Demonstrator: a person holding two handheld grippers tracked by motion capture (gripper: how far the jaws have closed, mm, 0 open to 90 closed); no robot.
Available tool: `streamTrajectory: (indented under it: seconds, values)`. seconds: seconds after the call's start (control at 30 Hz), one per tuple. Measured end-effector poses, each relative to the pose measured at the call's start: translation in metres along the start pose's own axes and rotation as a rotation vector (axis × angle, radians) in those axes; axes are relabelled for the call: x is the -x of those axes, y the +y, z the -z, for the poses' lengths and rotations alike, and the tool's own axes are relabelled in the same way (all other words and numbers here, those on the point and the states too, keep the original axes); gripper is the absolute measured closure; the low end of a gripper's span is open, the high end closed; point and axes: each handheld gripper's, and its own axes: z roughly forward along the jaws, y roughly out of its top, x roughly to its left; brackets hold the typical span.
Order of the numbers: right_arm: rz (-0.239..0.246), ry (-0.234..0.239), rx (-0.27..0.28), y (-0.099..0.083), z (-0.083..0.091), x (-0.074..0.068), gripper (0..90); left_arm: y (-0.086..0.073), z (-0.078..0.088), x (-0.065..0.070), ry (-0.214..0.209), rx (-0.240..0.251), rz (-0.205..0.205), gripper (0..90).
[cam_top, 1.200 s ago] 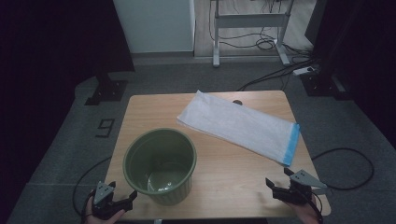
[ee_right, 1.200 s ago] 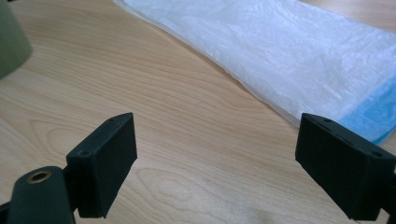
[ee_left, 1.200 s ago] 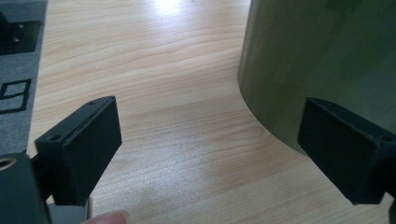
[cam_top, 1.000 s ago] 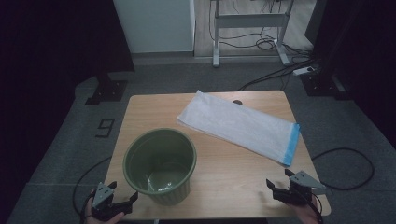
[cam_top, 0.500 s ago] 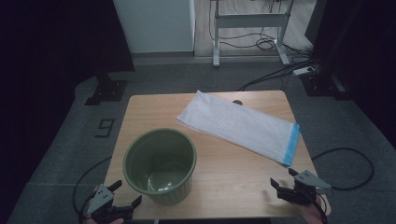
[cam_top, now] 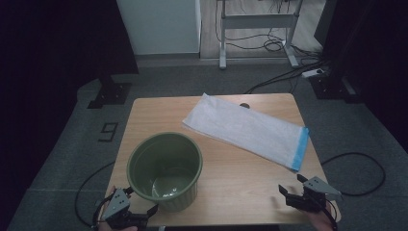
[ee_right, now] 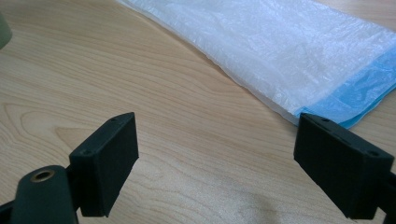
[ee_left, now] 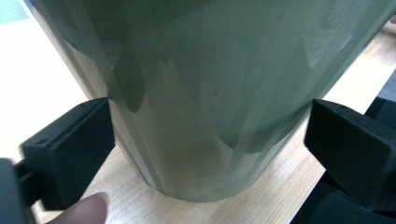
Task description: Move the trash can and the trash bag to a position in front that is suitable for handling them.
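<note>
A green ribbed plastic bin (cam_top: 164,171) stands upright on the front left of the wooden table (cam_top: 149,115). My left gripper (cam_top: 142,205) is at the bin's near side by the table's front edge. In the left gripper view the bin's lower wall (ee_left: 210,93) sits between the wide-open jaws of the left gripper (ee_left: 210,140), close to both. A white plastic bag (cam_top: 243,128) with a blue end (cam_top: 300,149) lies flat across the back right. My right gripper (cam_top: 291,185) hovers open over bare wood at the front right; in its own view the right gripper (ee_right: 217,154) has the bag (ee_right: 280,46) lying ahead.
A fingertip (ee_left: 84,212) shows beside the left jaw. A small dark disc (cam_top: 244,105) lies at the table's far edge. Cables (cam_top: 358,173) trail over the grey floor around the table. A desk frame (cam_top: 255,21) stands behind.
My left gripper has dropped slightly toward the front edge and edged right, closer to the bin's base. The right gripper has shifted a little nearer the front edge. Bin and bag are unmoved.
</note>
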Motion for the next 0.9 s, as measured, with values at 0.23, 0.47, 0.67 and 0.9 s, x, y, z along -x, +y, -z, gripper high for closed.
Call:
streamTrajectory:
  seconds: [0.23, 0.47, 0.67, 0.9]
  values:
    - [0.015, 0.013, -0.004, -0.001, -0.001, -0.001, 13.5, 0.003, -0.007, -0.003, -0.023, 0.004, 0.003, 1.7]
    - [0.028, 0.022, -0.001, -0.003, 0.002, -0.003, 13.5, 0.011, -0.021, -0.004, -0.053, 0.003, -0.008, 2.1]
    - [0.023, 0.018, 0.006, -0.004, 0.004, -0.001, 13.5, 0.020, -0.039, -0.004, -0.084, -0.010, -0.030, 2.6]
    - [0.024, 0.018, 0.010, -0.005, 0.006, -0.001, 13.5, 0.030, -0.057, -0.003, -0.124, -0.017, -0.041, 2.8]
